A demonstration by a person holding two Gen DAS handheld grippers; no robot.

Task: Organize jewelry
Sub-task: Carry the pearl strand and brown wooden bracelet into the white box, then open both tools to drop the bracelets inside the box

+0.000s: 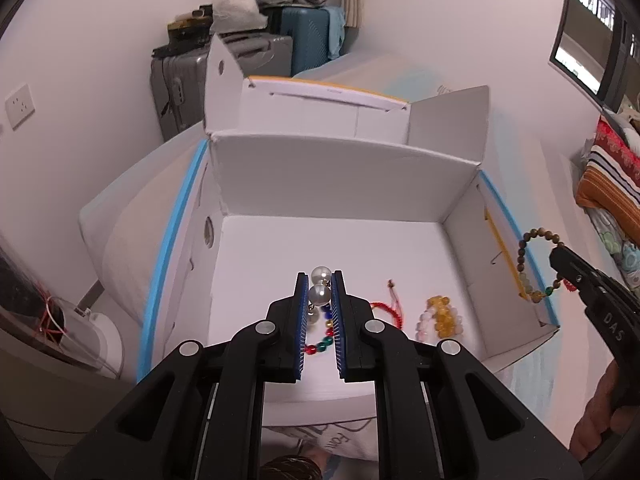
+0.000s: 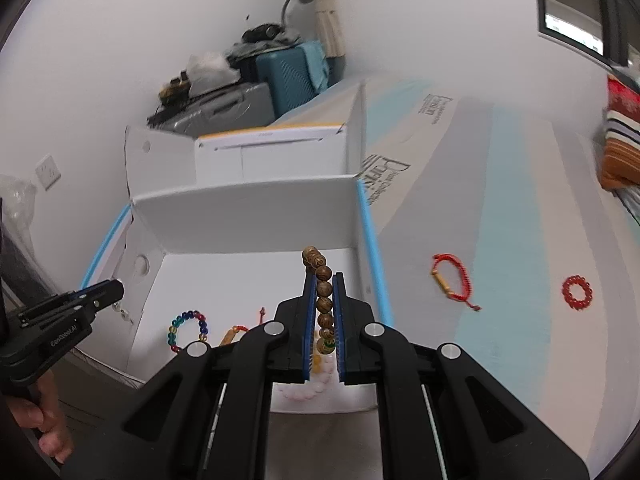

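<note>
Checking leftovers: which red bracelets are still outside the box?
Two, lying right of the white box: the red cord bracelet with its gold tube, and the red bead ring farther right.

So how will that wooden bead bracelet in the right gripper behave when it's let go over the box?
The wooden bead bracelet, pinched in the right gripper, hangs as a loose loop in the left wrist view, so it is probably floppy. Its round beads may roll a little, though the box walls should likely contain it.

The right gripper (image 2: pixel 323 280) hides the lower half of the wooden bracelet (image 2: pixel 320 276) and most of the pink beads (image 2: pixel 316 390). The left gripper (image 1: pixel 320 284) covers part of the coloured bracelet (image 1: pixel 320 346). The pillow (image 2: pixel 620 152) is blurred and cut by the frame edge.
</note>
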